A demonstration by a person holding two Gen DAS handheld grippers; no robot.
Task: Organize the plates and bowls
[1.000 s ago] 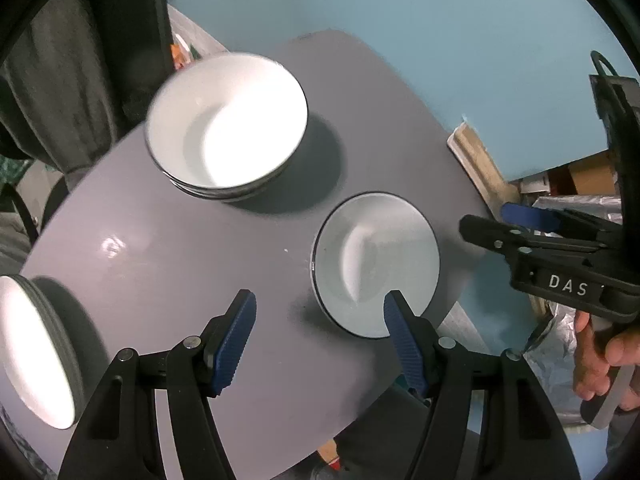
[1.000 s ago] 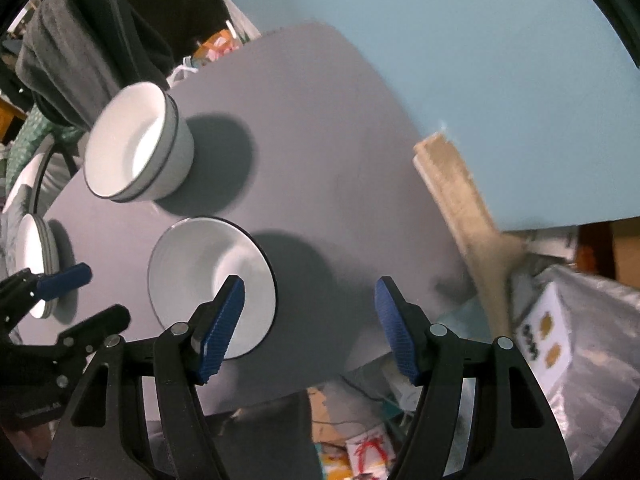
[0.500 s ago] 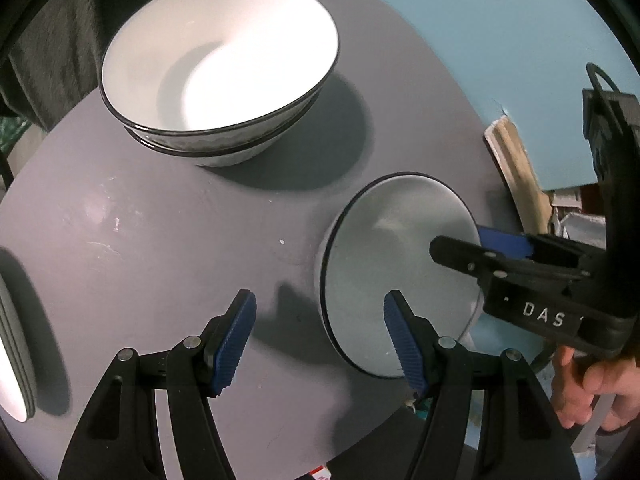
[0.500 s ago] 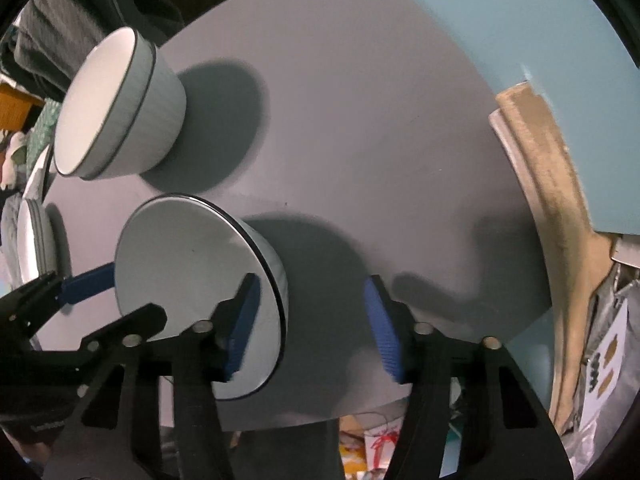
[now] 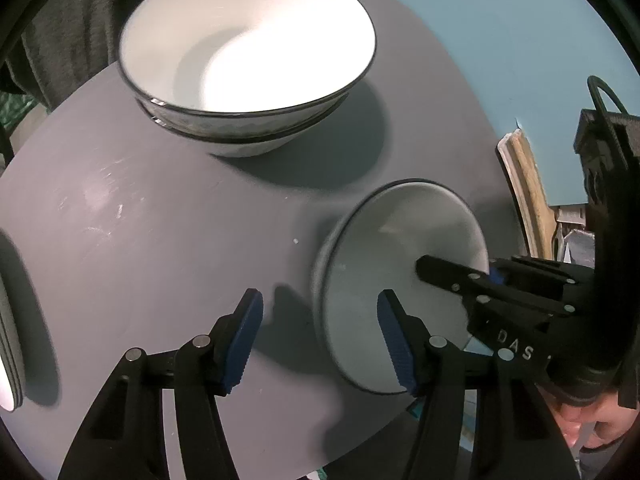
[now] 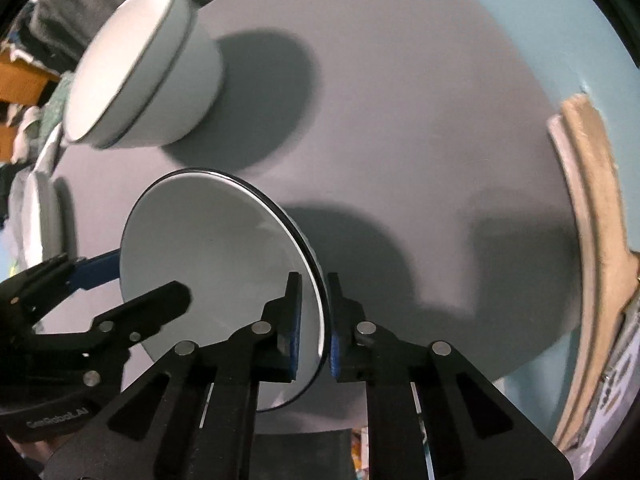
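Observation:
A small white bowl [image 5: 400,248] [image 6: 208,248] with a black rim sits near the front right of the round grey table [image 5: 140,220] [image 6: 400,120]. My right gripper [image 6: 314,312] [image 5: 460,272] is shut on its right rim, one pad inside and one outside. My left gripper [image 5: 320,340] [image 6: 148,276] straddles the bowl's left rim and its jaws are closing, with the pads still apart from the wall. Two larger white bowls [image 5: 248,52] [image 6: 132,76] stand nested at the back. A stack of white plates [image 5: 6,360] [image 6: 40,224] shows at the left edge.
The table's front edge runs just beneath both grippers. Pale wooden boards [image 5: 524,192] [image 6: 588,200] lean on the blue wall to the right. Dark cloth [image 5: 60,20] hangs behind the big bowls. A person's hand [image 5: 592,420] holds the right gripper.
Both grippers have sunk toward the small bowl. The right jaws went from wide open to shut on its rim. The left jaws have narrowed a little around the opposite rim.

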